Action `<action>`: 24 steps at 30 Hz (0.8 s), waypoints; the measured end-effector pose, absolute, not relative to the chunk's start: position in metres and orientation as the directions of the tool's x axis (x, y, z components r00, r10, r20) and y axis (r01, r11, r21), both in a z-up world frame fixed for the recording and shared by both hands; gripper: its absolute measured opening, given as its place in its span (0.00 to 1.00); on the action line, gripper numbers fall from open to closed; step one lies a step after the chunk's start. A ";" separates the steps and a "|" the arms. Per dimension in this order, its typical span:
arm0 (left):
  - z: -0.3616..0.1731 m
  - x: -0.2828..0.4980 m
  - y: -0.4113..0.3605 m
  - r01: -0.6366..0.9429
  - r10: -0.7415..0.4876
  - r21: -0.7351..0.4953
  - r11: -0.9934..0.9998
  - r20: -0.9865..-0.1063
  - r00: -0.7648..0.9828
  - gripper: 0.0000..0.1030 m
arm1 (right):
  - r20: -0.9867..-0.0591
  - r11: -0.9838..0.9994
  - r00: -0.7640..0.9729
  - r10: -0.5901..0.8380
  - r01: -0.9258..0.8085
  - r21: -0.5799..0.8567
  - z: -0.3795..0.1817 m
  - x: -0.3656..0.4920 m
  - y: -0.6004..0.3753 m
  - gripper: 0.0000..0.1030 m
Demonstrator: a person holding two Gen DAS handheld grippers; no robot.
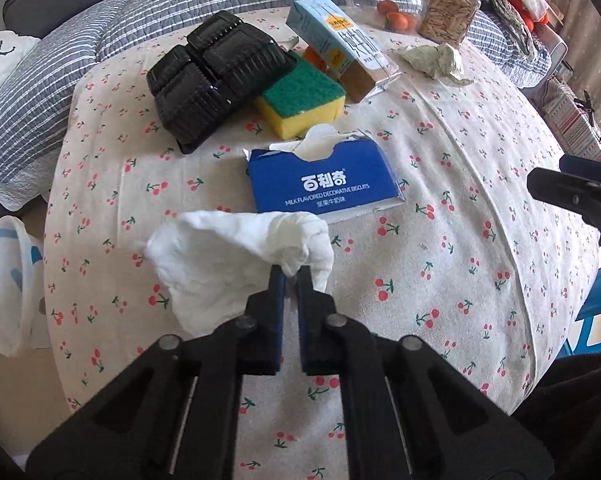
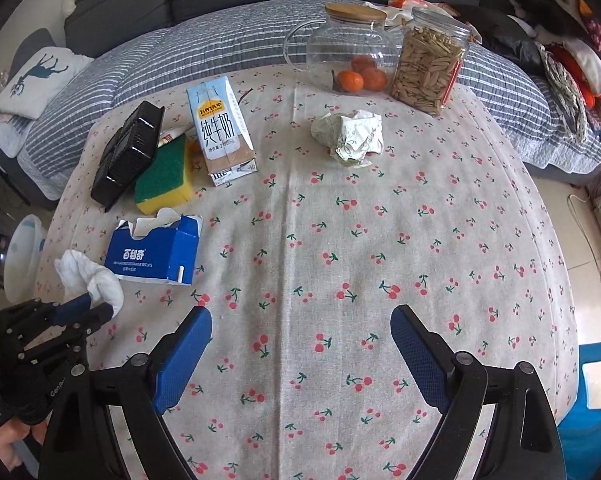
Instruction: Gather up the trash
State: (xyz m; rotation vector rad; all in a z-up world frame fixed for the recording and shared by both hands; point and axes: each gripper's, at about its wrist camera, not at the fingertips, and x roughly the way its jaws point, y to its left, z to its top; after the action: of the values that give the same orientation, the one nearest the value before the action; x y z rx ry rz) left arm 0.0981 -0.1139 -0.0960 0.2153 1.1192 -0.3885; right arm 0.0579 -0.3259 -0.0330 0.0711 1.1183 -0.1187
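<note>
A: Left wrist view: the left gripper (image 1: 291,274) is clamped on the tissue (image 1: 236,256), near the table edge beside the blue box (image 1: 324,184). Lift straight up so the loose tail clears the cloth (image 1: 460,240).

B: Right wrist view: the right gripper (image 2: 300,324) hangs wide open, empty. I'd aim it at the paper wad (image 2: 350,136) next.

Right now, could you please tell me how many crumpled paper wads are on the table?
2: a white tissue pinched in the left gripper beside the blue biscuit box, and a greenish paper wad near the jars. Others may be hidden.
</note>
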 end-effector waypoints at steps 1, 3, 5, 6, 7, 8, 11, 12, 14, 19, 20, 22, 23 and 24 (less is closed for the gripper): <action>-0.093 0.097 -0.111 0.406 -0.204 -0.034 0.913 -0.901 0.382 0.06 | -0.901 0.992 0.431 -0.057 0.126 -0.003 -0.033 0.059 -0.323 0.90; -0.085 0.097 -0.104 0.400 -0.223 -0.054 0.915 -0.894 0.390 0.06 | -0.902 0.993 0.428 -0.052 0.114 -0.003 -0.035 0.063 -0.315 0.90; -0.079 0.097 -0.096 0.390 -0.232 -0.062 0.919 -0.885 0.405 0.05 | -0.905 0.995 0.423 -0.046 0.101 -0.004 -0.037 0.066 -0.307 0.90; -0.075 0.097 -0.092 0.385 -0.231 -0.061 0.921 -0.880 0.414 0.05 | -0.906 0.996 0.420 -0.043 0.092 -0.005 -0.038 0.069 -0.302 0.90; -0.073 0.097 -0.087 0.379 -0.227 -0.056 0.924 -0.876 0.425 0.05 | -0.907 0.997 0.418 -0.041 0.082 -0.007 -0.039 0.071 -0.297 0.90; -0.071 0.098 -0.082 0.372 -0.221 -0.049 0.927 -0.873 0.434 0.05 | -0.909 0.998 0.414 -0.037 0.070 -0.009 -0.041 0.073 -0.292 0.90; -0.067 0.103 -0.065 0.341 -0.209 -0.050 0.939 -0.869 0.448 0.05 | -0.918 0.999 0.395 -0.033 0.023 -0.026 -0.048 0.081 -0.273 0.90; -0.066 0.104 -0.060 0.330 -0.207 -0.053 0.943 -0.868 0.452 0.05 | -0.921 0.999 0.389 -0.031 0.005 -0.032 -0.051 0.084 -0.267 0.90; -0.065 0.107 -0.050 0.309 -0.194 -0.047 0.950 -0.865 0.463 0.05 | -0.926 0.998 0.376 -0.025 -0.040 -0.043 -0.057 0.089 -0.253 0.90; -0.065 0.113 -0.032 0.273 -0.161 -0.029 0.961 -0.866 0.473 0.05 | -0.937 0.980 0.348 -0.024 -0.175 -0.090 -0.074 0.105 -0.219 0.90; -0.066 0.114 -0.029 0.268 -0.157 -0.029 0.963 -0.868 0.471 0.05 | -0.936 0.974 0.351 -0.034 -0.199 -0.110 -0.077 0.109 -0.213 0.90; -0.069 0.118 -0.024 0.260 -0.152 -0.030 0.965 -0.873 0.463 0.05 | -0.930 0.959 0.365 -0.050 -0.241 -0.146 -0.081 0.116 -0.203 0.90; -0.072 0.121 -0.022 0.258 -0.154 -0.035 0.965 -0.878 0.454 0.05 | -0.927 0.952 0.373 -0.052 -0.261 -0.158 -0.083 0.119 -0.199 0.90; -0.074 0.122 -0.020 0.258 -0.160 -0.045 0.965 -0.881 0.446 0.05 | -0.925 0.946 0.377 -0.049 -0.280 -0.165 -0.084 0.122 -0.195 0.90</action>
State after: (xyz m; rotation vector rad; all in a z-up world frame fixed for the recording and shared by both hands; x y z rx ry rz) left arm 0.1222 -0.0201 -0.0743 0.1009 1.0786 -0.2597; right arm 0.1221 -0.1946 -0.0841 -0.3173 1.1803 0.1511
